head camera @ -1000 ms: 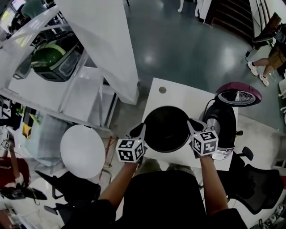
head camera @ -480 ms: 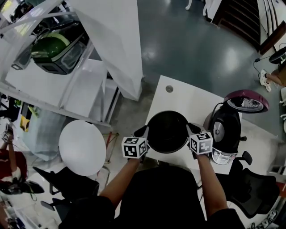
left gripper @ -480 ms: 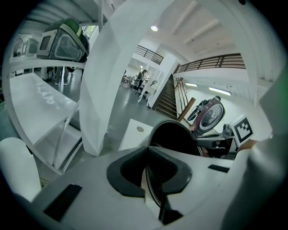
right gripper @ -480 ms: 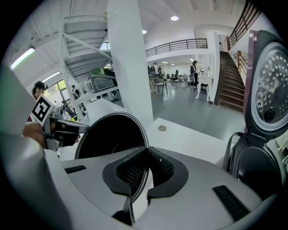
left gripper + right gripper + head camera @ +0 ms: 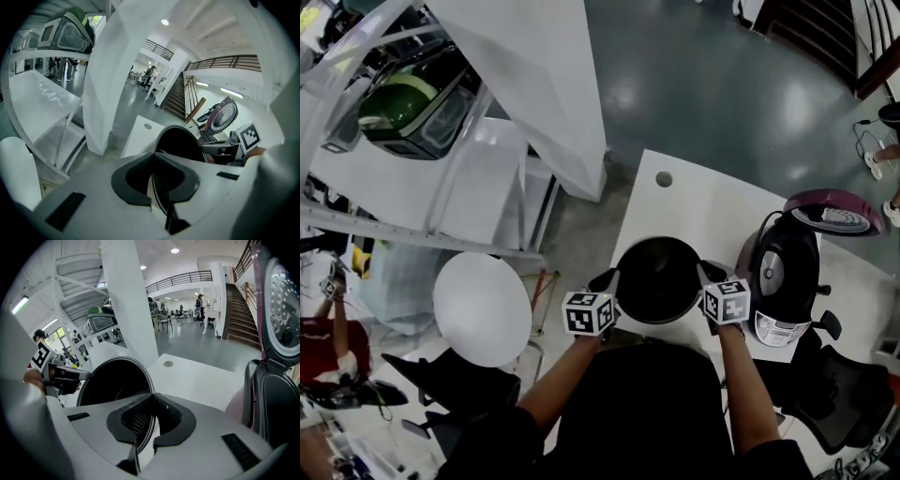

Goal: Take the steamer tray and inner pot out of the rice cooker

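The black inner pot (image 5: 656, 279) hangs level over the near part of the white table (image 5: 712, 211), left of the rice cooker (image 5: 787, 272). Whether it touches the tabletop I cannot tell. My left gripper (image 5: 607, 280) is shut on the pot's left rim and my right gripper (image 5: 709, 274) on its right rim. In the left gripper view the thin rim runs between the closed pads (image 5: 140, 176), with the pot (image 5: 180, 143) beyond them. The right gripper view shows the same grip, pads (image 5: 140, 420) pinching the edge of the pot (image 5: 112, 383). The cooker's purple lid (image 5: 830, 208) stands open.
A cable hole (image 5: 664, 179) marks the table's far part. A white round stool (image 5: 483, 307) and a black chair (image 5: 455, 380) stand to the left, another black chair (image 5: 834, 394) to the right. A white column (image 5: 534, 84) and a shelf with a green machine (image 5: 403, 108) lie beyond.
Both grippers have come down with the pot held between them, and it now looks smaller and closer to the tabletop. The grips on the rim are unchanged.
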